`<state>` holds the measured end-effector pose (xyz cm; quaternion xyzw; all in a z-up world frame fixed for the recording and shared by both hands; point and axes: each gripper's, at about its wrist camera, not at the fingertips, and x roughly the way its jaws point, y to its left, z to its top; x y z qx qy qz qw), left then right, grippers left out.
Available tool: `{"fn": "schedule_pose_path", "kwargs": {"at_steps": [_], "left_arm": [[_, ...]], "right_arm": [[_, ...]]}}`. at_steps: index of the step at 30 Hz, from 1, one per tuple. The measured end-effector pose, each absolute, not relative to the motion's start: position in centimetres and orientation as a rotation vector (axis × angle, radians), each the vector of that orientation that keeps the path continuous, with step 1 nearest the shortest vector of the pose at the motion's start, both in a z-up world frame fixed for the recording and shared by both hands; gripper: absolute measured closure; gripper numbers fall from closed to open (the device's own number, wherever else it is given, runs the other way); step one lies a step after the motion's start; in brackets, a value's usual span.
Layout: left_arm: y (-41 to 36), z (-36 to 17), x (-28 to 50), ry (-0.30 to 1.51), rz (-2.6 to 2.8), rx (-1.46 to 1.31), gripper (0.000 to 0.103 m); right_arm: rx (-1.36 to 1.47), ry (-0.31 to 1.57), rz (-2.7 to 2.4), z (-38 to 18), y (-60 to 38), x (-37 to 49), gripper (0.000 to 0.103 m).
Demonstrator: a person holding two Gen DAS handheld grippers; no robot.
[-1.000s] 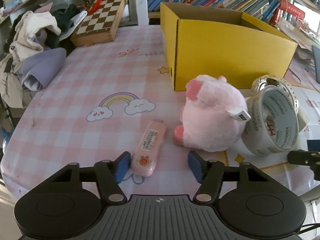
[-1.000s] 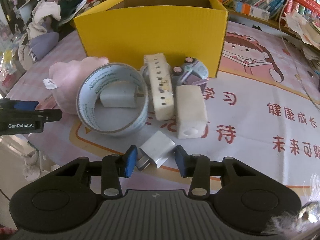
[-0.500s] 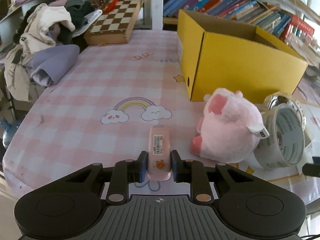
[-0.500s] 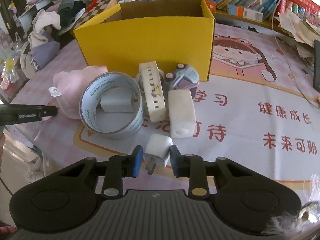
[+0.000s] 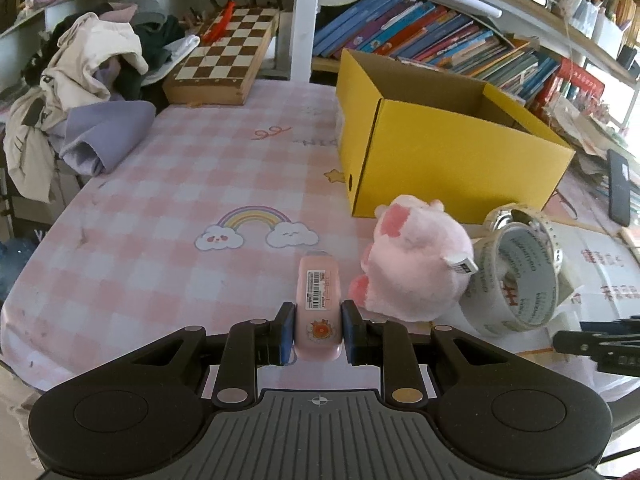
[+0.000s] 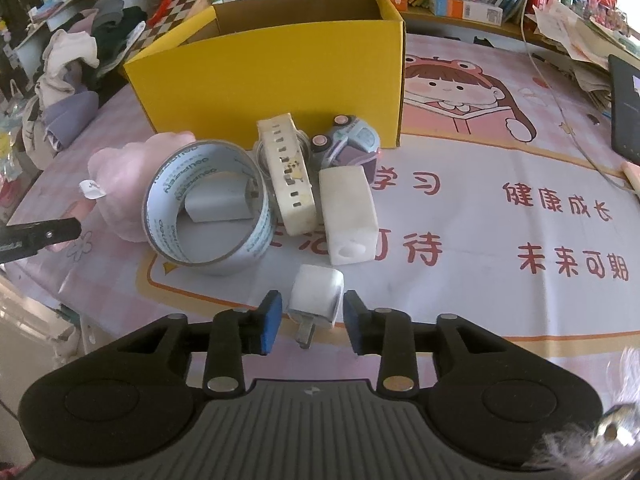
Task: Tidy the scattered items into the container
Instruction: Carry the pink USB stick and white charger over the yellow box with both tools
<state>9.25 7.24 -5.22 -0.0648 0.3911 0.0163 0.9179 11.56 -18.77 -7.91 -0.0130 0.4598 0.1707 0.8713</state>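
My left gripper [image 5: 318,332] is shut on a pink flat case [image 5: 319,304] with a barcode label, lifted off the checked tablecloth. The open yellow box [image 5: 452,156] stands beyond it, also in the right wrist view [image 6: 276,80]. A pink plush toy [image 5: 412,268] and a tape roll [image 5: 520,276] lie right of the case. My right gripper [image 6: 310,322] is shut on a white plug adapter [image 6: 316,294], prongs pointing toward the camera; a small gap shows at the left pad. Ahead lie a tape roll [image 6: 208,208], a white power strip [image 6: 288,176], a white block [image 6: 348,212] and a toy car [image 6: 352,142].
A chessboard box [image 5: 220,60] and a heap of clothes [image 5: 80,92] lie at the table's far left. Bookshelves [image 5: 440,44] run behind the box. A dark tablet [image 6: 626,108] and loose papers lie at the right edge.
Both grippers have closed, the left on the pink case and the right on the white adapter, then risen and pulled back from the table.
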Motion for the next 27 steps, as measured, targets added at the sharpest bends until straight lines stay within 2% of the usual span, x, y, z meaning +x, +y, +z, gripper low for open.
{"fn": "schedule_pose_path", "kwargs": {"at_steps": [4, 6, 11, 27], "left_arm": [[7.4, -4.8, 8.9, 0.795, 0.026, -0.148, 0.08], [7.6, -4.6, 8.7, 0.789, 0.024, -0.159, 0.08], [7.9, -3.5, 8.1, 0.76, 0.011, -0.197, 0.08], [5.8, 2.7, 6.1, 0.568, -0.152, -0.186, 0.08]], "right_arm": [[-0.043, 0.985, 0.351, -8.4, -18.3, 12.1, 0.07], [-0.052, 0.984, 0.351, -8.4, -18.1, 12.1, 0.077], [-0.048, 0.973, 0.36, -7.8, -18.4, 11.8, 0.078], [-0.014, 0.744, 0.393, 0.1, -19.5, 8.7, 0.078]]}}
